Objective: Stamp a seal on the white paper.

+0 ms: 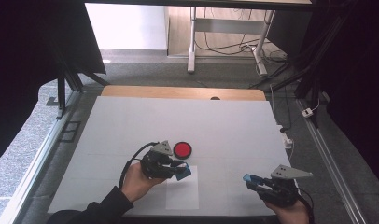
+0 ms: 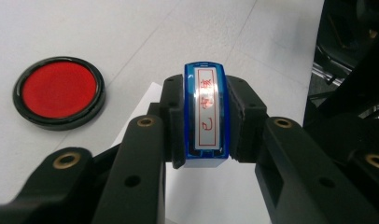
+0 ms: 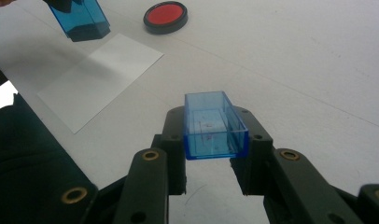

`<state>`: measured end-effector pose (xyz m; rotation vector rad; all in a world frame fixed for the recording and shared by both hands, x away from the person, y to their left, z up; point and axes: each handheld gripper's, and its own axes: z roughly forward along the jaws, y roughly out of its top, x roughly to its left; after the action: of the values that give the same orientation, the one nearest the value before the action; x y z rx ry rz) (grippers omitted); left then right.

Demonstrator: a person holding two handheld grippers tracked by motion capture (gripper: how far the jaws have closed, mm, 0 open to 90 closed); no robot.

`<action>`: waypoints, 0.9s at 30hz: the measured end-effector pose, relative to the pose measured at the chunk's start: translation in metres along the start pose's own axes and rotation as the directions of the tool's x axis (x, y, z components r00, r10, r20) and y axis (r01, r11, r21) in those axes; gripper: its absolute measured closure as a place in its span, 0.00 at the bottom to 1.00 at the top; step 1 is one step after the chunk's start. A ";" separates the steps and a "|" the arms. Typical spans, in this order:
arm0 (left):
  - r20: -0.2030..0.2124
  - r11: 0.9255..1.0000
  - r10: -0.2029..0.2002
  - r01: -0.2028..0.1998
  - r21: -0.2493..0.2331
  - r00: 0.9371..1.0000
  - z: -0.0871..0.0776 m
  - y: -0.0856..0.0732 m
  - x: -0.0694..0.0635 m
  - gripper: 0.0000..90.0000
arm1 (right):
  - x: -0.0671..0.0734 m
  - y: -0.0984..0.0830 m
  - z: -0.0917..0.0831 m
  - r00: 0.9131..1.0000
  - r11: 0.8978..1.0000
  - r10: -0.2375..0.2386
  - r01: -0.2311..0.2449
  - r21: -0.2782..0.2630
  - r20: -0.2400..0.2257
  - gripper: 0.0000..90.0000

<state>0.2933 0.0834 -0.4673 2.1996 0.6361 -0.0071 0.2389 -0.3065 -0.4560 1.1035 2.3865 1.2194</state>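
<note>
On your surface (image 1: 131, 121) the whole far half lies open, so you can sweep either gripper across it freely. The red ink pad (image 1: 182, 150) sits just beyond your left gripper (image 1: 180, 171) and is the one low obstacle there. The paper sheet (image 1: 183, 196) lies flat between your hands and blocks nothing. Your right gripper (image 1: 251, 181) has open room ahead and to its left.

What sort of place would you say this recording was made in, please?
Probably a lab recording bench: a white-covered table inside a black frame, cables on the floor, and two hand-held grippers, left and right.
</note>
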 end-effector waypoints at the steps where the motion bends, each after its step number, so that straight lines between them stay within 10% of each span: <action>1: -0.001 1.000 0.001 -0.001 0.004 1.000 0.001 0.000 0.000 0.78 | 0.000 0.000 0.000 1.000 1.000 -0.001 0.001 0.000 -0.002 0.76; 27: -0.037 0.995 0.017 -0.013 0.100 0.999 0.028 -0.011 0.002 0.79 | 0.002 -0.001 -0.001 1.000 1.000 -0.005 0.005 0.010 0.006 0.76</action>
<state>0.2954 0.0700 -0.4941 2.3056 0.6527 0.0101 0.2365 -0.3065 -0.4557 1.1021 2.3919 1.2022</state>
